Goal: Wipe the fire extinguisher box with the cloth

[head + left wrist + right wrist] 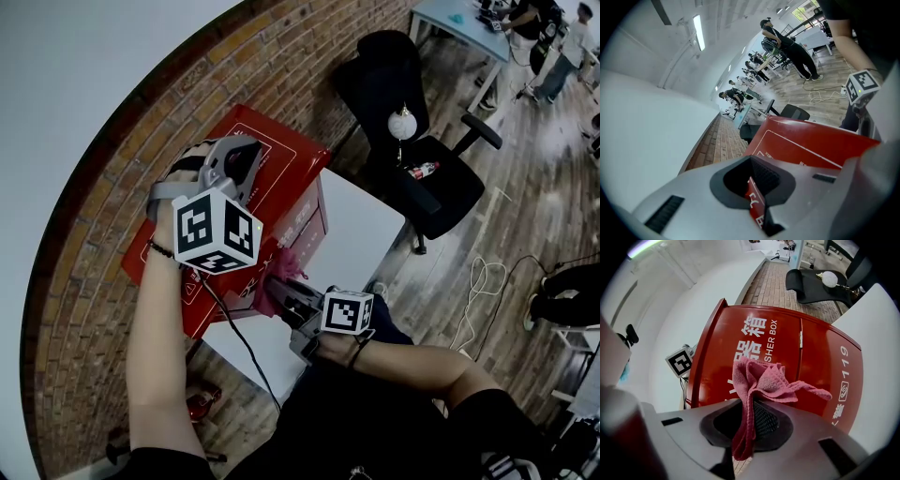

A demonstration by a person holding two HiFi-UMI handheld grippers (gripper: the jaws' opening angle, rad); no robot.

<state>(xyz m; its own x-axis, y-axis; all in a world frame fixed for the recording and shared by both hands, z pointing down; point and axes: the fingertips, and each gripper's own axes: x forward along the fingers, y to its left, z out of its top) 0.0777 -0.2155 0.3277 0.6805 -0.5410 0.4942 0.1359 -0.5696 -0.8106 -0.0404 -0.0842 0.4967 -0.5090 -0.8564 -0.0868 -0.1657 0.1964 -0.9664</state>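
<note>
The red fire extinguisher box (286, 173) stands against the brick wall, its front (797, 348) printed with white lettering. My left gripper (241, 161) is at the box's top; in the left gripper view (757, 199) its jaws are shut on a red edge of the box (811, 145). My right gripper (286, 292) is lower, in front of the box. It (747, 423) is shut on a pink cloth (764, 378), which bunches above the jaws close to the box front. Whether the cloth (279, 272) touches the box I cannot tell.
A white panel (361, 230) lies right beside the box. A black office chair (412, 141) with a bottle on its seat stands behind it. Cables (483, 281) trail over the wooden floor. The brick wall (103, 234) runs along the left. People stand at a far desk (469, 23).
</note>
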